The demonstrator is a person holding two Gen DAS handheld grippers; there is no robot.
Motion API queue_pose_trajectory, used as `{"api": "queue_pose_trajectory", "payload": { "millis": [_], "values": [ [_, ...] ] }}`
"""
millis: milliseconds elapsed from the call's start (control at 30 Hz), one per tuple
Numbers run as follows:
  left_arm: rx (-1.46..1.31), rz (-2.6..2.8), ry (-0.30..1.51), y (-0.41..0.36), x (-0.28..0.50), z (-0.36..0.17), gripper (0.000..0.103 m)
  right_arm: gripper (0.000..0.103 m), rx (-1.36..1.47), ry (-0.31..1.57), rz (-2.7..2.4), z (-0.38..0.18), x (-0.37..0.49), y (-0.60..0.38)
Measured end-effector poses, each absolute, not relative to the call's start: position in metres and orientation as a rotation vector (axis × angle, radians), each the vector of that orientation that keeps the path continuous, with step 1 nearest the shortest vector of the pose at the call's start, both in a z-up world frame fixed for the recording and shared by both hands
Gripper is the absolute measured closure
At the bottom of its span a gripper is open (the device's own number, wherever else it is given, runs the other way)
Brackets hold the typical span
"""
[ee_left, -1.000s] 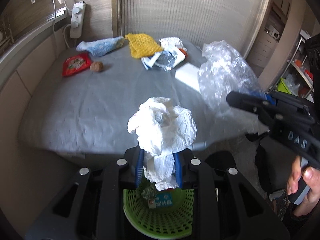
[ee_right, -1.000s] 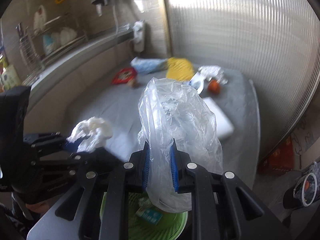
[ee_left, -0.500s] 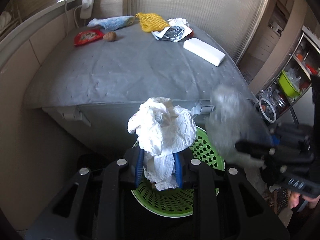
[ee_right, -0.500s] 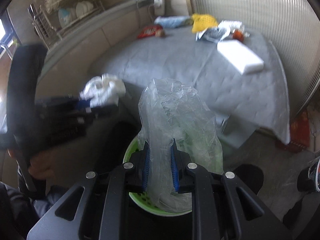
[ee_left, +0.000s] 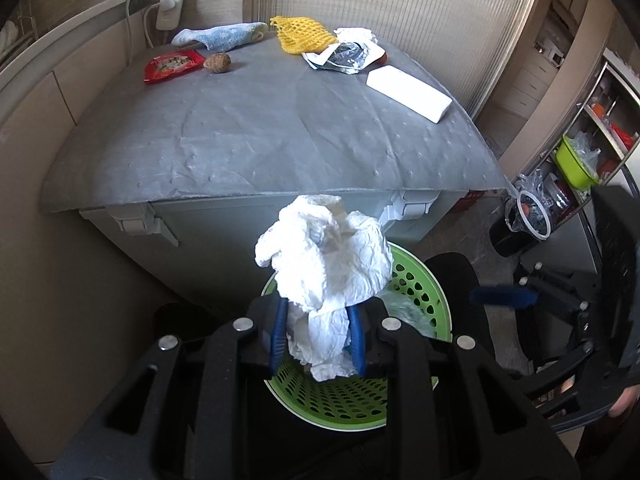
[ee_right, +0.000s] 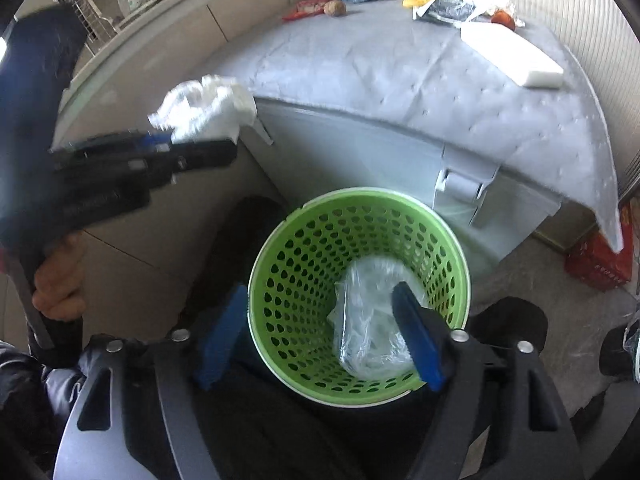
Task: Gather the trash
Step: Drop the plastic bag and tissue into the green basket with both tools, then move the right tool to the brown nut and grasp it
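My left gripper (ee_left: 318, 338) is shut on a crumpled white tissue (ee_left: 326, 264) and holds it over the near rim of the green perforated basket (ee_left: 416, 280) on the floor. In the right wrist view the tissue (ee_right: 204, 106) shows at the upper left, left of the basket (ee_right: 288, 264). My right gripper (ee_right: 320, 336) is open above the basket, its fingers spread wide. A clear plastic bag (ee_right: 366, 320) lies inside the basket, free of the pads.
The grey-covered table (ee_left: 260, 132) stands behind the basket. On it lie a red packet (ee_left: 172, 65), a brown nut (ee_left: 217, 63), a blue sock (ee_left: 220, 36), yellow netting (ee_left: 302, 34), a foil wrapper (ee_left: 344, 56) and a white block (ee_left: 408, 89). A shelf stands at the right.
My right gripper has opened and the plastic bag has dropped into the basket. Both grippers have come back from the table and lowered toward the basket. The left still holds the tissue.
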State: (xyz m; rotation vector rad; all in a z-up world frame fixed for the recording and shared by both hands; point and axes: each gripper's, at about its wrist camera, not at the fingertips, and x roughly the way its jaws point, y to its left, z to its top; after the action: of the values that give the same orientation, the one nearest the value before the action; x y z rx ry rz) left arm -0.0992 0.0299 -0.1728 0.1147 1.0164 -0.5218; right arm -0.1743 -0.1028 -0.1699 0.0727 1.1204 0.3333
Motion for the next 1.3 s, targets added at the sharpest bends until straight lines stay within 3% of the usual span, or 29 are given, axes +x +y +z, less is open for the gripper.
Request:
{"api": "queue_pose_trajectory", "payload": {
  "millis": [267,367,433,533,700,1300],
  "values": [
    [0.131,-0.582,1.034,0.02,-0.105,-0.176,0.075,0.013,0.077,1.029,0.239,-0.139,-0.168,-0.129],
    [0.14,-0.618,1.047,0.014,-0.109,-0.178,0.054,0.008,0.095,0.993,0.196,-0.129,-0.164,-0.142],
    [0.145,-0.618,1.039,0.012,-0.111,-0.177,0.034,0.008,0.105,0.976,0.184,-0.128,-0.161,-0.15],
    [0.159,-0.617,1.01,0.009,-0.113,-0.171,0.021,0.007,0.117,0.957,0.167,-0.126,-0.159,-0.156],
    [0.152,-0.602,0.986,0.009,-0.107,-0.162,0.011,0.005,0.117,0.952,0.157,-0.125,-0.156,-0.159],
    [0.112,-0.54,0.966,0.019,-0.079,-0.154,0.01,0.003,0.119,0.954,0.142,-0.124,-0.139,-0.159]
  ]
}}
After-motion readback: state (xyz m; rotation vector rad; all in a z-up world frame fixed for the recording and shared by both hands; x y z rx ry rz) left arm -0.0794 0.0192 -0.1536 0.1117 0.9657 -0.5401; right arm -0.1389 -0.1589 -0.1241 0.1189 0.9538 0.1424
